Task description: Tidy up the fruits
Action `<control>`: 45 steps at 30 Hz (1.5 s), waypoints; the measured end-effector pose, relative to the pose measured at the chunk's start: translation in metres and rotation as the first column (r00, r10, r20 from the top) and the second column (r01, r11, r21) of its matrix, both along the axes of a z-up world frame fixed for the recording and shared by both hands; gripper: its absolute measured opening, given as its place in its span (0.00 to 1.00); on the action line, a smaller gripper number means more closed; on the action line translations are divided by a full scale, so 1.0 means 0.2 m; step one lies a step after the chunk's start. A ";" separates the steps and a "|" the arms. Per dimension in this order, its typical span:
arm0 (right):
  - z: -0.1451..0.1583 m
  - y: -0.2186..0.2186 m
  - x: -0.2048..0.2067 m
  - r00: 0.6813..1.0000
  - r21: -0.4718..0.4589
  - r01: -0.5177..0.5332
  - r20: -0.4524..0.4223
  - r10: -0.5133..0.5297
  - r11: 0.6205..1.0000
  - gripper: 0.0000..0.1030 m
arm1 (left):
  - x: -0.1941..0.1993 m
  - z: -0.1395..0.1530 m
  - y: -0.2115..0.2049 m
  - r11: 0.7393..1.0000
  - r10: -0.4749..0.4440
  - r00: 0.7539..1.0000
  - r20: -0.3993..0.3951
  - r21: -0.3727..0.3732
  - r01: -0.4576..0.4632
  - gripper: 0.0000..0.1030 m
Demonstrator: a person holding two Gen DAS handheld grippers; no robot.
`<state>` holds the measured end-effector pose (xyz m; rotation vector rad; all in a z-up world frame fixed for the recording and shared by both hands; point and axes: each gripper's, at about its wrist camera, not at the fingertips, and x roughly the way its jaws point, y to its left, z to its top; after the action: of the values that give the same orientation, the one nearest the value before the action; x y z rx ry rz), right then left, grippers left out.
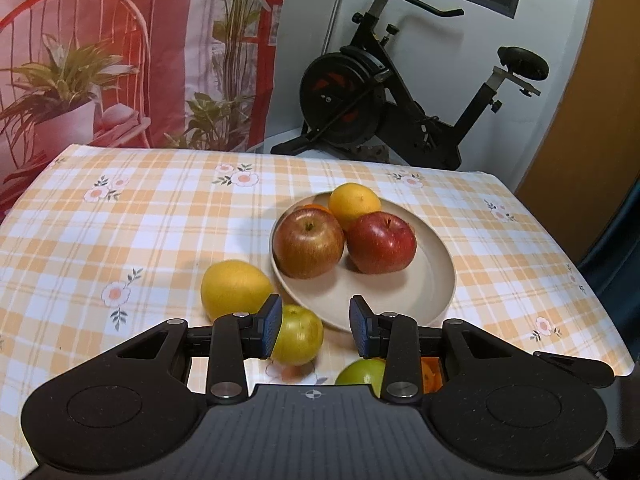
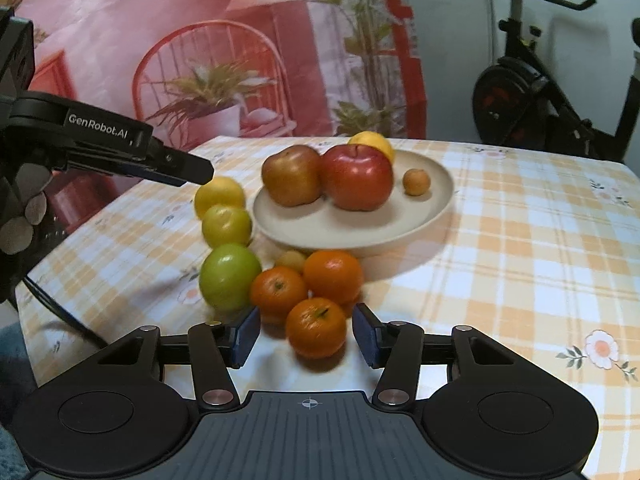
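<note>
The tabletop, under an orange plaid floral cloth, bears a beige plate, 3 oranges, 2 yellow fruits and a green apple.

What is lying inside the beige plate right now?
The beige plate holds two red apples, a yellow citrus behind them, and a small orange fruit. Anything behind the apples stays hidden.

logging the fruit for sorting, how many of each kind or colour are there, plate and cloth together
apples: 2
yellow citrus: 2
yellow-green fruit: 1
green fruit: 1
oranges: 3 in view
small apricot-like fruits: 2
total: 11
</note>
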<state>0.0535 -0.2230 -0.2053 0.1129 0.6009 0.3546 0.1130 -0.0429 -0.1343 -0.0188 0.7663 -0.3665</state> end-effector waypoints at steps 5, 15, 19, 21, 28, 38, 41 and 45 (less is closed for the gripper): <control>0.00 0.01 0.00 1.000 -0.006 -0.002 0.003 0.002 1.000 0.43 | -0.03 -0.04 0.03 1.000 0.020 1.000 -0.020 -0.011 -0.020 0.38; -0.05 -0.05 0.03 1.000 0.034 0.019 -0.016 -0.018 0.999 0.32 | -0.07 -0.09 0.01 1.000 0.005 0.999 -0.039 -0.001 -0.005 0.38; -0.06 -0.05 0.02 1.000 0.035 0.010 -0.011 -0.010 0.999 0.31 | -0.08 -0.09 0.00 1.000 -0.004 0.999 -0.042 -0.002 0.004 0.39; -0.06 -0.06 0.02 1.000 0.043 0.008 -0.008 -0.007 0.999 0.31 | -0.08 -0.10 0.00 1.000 -0.003 0.999 -0.050 -0.010 0.002 0.40; -0.06 -0.10 0.00 0.999 0.079 0.043 0.020 -0.045 0.996 0.31 | -0.09 -0.12 -0.02 1.000 -0.020 0.998 -0.060 -0.002 0.020 0.42; -0.06 -0.10 0.00 0.998 0.088 0.052 0.021 -0.054 0.995 0.31 | -0.09 -0.13 -0.03 1.000 -0.017 0.998 -0.062 0.004 0.017 0.42; -0.06 -0.10 0.00 0.998 0.091 0.054 0.019 -0.056 0.994 0.31 | -0.09 -0.14 -0.03 1.000 -0.020 0.998 -0.063 0.005 0.021 0.42; -0.06 -0.11 0.00 0.998 0.095 0.059 0.019 -0.061 0.994 0.31 | -0.09 -0.14 -0.03 1.000 -0.007 0.998 -0.056 0.007 0.007 0.42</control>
<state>0.0527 -0.2449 -0.2179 0.2174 0.5582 0.3254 0.0951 -0.0482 -0.1614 -0.0196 0.8234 -0.3712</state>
